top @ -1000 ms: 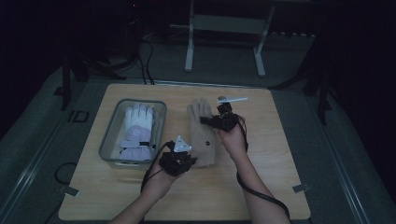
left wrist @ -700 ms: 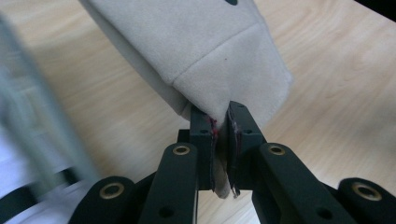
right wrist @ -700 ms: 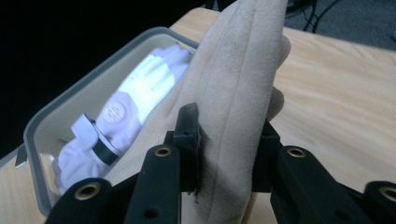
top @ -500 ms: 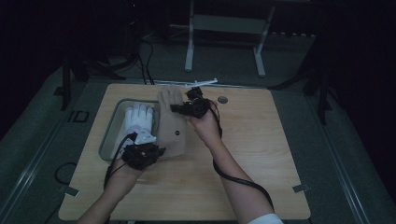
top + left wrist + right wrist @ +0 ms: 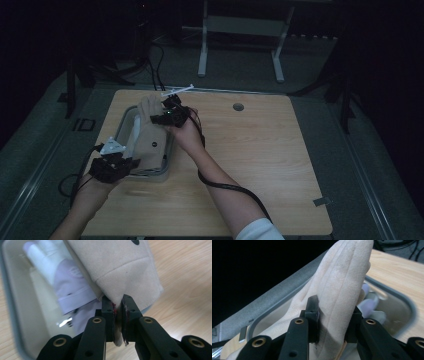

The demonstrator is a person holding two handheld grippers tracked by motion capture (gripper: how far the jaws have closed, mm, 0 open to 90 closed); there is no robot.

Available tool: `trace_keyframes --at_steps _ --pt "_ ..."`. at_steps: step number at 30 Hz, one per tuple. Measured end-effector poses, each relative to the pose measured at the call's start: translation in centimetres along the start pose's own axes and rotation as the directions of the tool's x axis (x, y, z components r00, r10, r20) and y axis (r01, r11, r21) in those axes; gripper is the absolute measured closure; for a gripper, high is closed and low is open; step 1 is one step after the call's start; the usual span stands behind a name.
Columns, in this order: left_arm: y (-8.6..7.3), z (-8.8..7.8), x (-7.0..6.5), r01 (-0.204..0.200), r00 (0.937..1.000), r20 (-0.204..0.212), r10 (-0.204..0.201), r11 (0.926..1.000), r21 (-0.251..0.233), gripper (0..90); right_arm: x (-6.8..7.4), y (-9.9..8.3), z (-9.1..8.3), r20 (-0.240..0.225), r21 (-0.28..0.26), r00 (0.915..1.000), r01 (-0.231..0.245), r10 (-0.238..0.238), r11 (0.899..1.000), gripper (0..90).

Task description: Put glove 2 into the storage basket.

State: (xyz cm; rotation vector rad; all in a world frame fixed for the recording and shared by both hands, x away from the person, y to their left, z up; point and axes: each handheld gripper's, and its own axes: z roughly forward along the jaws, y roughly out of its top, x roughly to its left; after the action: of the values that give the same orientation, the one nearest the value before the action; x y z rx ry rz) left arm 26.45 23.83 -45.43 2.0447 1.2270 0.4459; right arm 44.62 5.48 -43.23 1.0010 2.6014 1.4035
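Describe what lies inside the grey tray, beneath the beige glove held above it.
A white and lilac glove lies in the grey tray. The beige glove covers part of it and the tray floor.

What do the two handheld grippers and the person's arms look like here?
Both the left gripper and the right gripper are black, with brass-coloured rivets, each trailing a black cable. The left carries a grey three-cornered plate. A white sleeve covers the right upper arm; both forearms are bare.
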Motion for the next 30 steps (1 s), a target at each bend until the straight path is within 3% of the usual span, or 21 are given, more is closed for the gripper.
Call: trace_keyframes --at_steps 7,8,16,18,21,26,30 --pt "-1.0 1.4 1.8 0.038 0.9992 0.011 -0.039 0.9983 0.045 82.8 -0.8 -0.7 3.2 0.007 0.058 1.0 -0.004 0.003 0.998 70.7" --pt "-1.2 1.7 2.0 0.052 0.998 0.031 -0.054 0.9973 0.052 82.8 -0.9 -0.8 3.5 0.004 0.065 1.0 -0.006 0.006 0.998 70.7" --pt "-1.5 2.2 2.5 0.083 0.9955 0.043 -0.085 0.9956 0.044 81.4 -1.8 -1.4 5.6 -0.015 0.099 0.9998 -0.009 0.01 0.995 69.0" --pt "-1.5 2.3 2.9 0.107 0.9915 0.069 -0.11 0.9927 0.056 80.7 -1.9 -1.3 5.8 -0.022 0.105 0.9998 0.006 -0.003 0.994 67.5" --pt "-1.4 2.4 3.2 0.117 0.9894 0.08 -0.121 0.9914 0.058 76.0 -1.9 -1.4 5.8 -0.011 0.112 0.9999 0.014 -0.013 0.994 60.8" --pt "-1.5 2.2 3.1 0.124 0.991 0.047 -0.126 0.9918 0.028 51.3 -1.8 -1.1 4.9 0.038 0.124 0.9968 0.065 -0.07 0.99 47.0" --pt "-1.5 2.0 3.0 0.131 0.9913 0.015 -0.131 0.9914 0.0 43.3 -1.9 -0.7 3.5 0.051 0.107 0.9956 0.072 -0.078 0.992 33.5"
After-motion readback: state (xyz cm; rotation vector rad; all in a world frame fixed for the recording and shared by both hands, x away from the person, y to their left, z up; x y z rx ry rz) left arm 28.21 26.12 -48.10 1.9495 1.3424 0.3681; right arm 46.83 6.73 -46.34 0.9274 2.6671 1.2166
